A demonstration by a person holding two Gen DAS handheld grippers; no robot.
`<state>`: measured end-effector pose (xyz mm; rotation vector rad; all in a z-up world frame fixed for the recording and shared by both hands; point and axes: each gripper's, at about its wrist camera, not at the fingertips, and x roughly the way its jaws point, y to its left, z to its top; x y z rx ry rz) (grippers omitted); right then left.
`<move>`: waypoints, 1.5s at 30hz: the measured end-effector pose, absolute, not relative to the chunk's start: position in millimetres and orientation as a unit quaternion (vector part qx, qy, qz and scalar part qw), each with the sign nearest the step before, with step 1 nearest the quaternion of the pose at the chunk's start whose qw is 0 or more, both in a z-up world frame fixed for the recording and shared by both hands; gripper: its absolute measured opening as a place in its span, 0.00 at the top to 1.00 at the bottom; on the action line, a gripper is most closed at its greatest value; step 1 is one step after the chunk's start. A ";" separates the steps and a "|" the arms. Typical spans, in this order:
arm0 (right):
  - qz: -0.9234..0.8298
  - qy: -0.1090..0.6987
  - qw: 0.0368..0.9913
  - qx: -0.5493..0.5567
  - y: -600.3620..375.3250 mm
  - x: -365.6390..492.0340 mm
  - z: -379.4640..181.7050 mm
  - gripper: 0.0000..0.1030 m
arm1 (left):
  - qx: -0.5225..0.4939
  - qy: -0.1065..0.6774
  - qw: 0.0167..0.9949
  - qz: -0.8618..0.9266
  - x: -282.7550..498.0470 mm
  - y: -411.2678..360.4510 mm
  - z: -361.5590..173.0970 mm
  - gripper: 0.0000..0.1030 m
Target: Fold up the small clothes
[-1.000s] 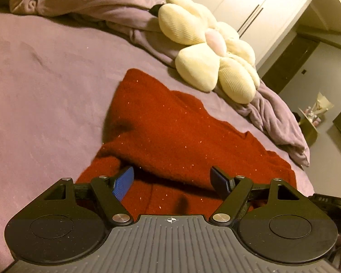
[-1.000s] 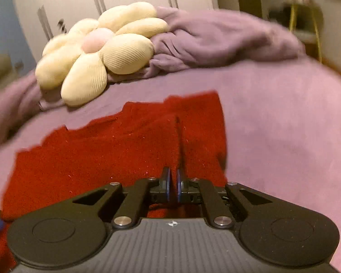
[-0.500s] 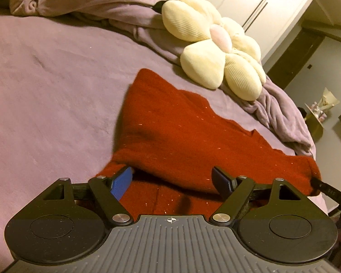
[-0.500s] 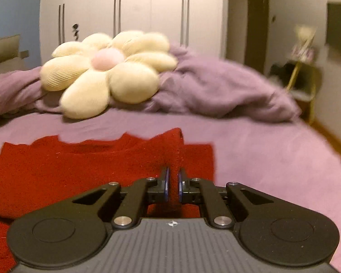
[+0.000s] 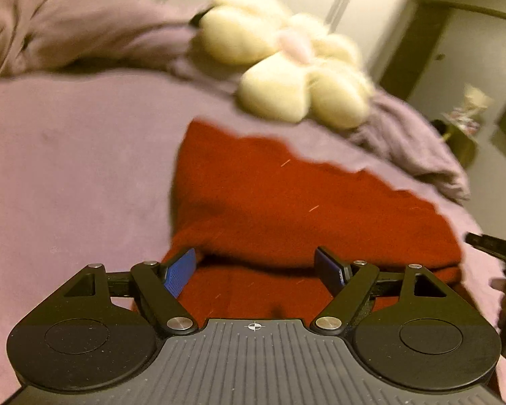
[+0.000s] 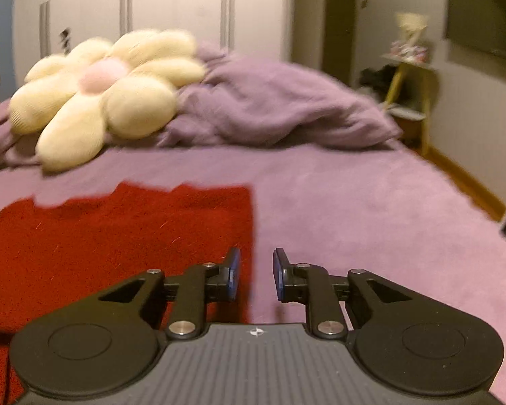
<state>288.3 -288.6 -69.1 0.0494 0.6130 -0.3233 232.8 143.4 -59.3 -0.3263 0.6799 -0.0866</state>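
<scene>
Dim bedroom, white wardrobe (image 6: 172,3)

One red garment (image 5: 286,209), one flower cushion (image 6: 101,94), one purple blanket (image 6: 280,108), one bed (image 6: 354,209), two claws: left (image 5: 258,268), right (image 6: 256,275).
</scene>
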 end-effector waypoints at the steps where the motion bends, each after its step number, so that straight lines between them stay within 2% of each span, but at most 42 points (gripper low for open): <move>1: -0.141 0.295 0.945 0.034 -288.1 287.2 -65.9 0.81 | -0.154 0.324 0.932 -0.046 234.0 139.8 -53.0 0.18; 5: -0.060 0.326 0.944 0.014 -262.8 303.1 -71.7 0.81 | -0.143 0.329 0.931 -0.065 266.4 114.5 -55.6 0.15; 10: -0.064 0.383 0.920 -0.049 -251.4 330.4 -106.6 0.83 | -0.131 0.368 0.919 -0.051 309.8 92.9 -89.2 0.19; 18: -0.068 0.365 0.925 -0.087 -254.4 352.9 -120.8 0.83 | -0.070 0.386 0.920 -0.026 351.3 75.5 -108.1 0.15; 22: -0.049 0.369 0.927 -0.053 -264.6 343.0 -106.8 0.82 | -0.095 0.386 0.917 -0.027 334.6 79.0 -94.3 0.15; 28: -0.015 0.347 0.937 -0.033 -256.9 275.7 -81.9 0.80 | -0.142 0.379 0.913 -0.048 295.0 84.3 -85.2 0.13; 30: -0.025 0.382 0.923 -0.030 -260.6 277.4 -96.0 0.81 | -0.120 0.392 0.911 -0.038 299.2 76.4 -93.0 0.12; 31: -0.029 0.395 0.918 -0.029 -263.5 280.1 -104.2 0.82 | -0.100 0.392 0.914 -0.039 302.2 71.6 -95.9 0.07; 34: -0.034 0.389 0.918 -0.063 -259.1 284.2 -112.1 0.82 | -0.042 0.406 0.912 -0.042 306.2 57.4 -101.0 0.05; 37: -0.039 0.403 0.912 -0.070 -251.5 285.2 -102.8 0.81 | -0.027 0.410 0.911 -0.034 296.3 53.8 -92.0 0.05; 39: -0.029 0.400 0.915 -0.042 -252.0 271.8 -90.4 0.79 | -0.037 0.409 0.911 -0.033 279.6 57.9 -83.8 0.05; 41: -0.013 0.403 0.915 -0.022 -253.1 245.3 -81.6 0.65 | -0.059 0.406 0.911 -0.039 256.7 67.8 -79.7 0.04; 42: -0.004 0.407 0.913 -0.016 -253.5 229.9 -80.8 0.55 | -0.068 0.407 0.910 -0.036 245.1 72.5 -79.0 0.04; 45: 0.001 0.419 0.908 -0.006 -254.2 175.2 -79.4 0.54 | -0.089 0.410 0.907 -0.026 205.7 87.7 -77.5 0.04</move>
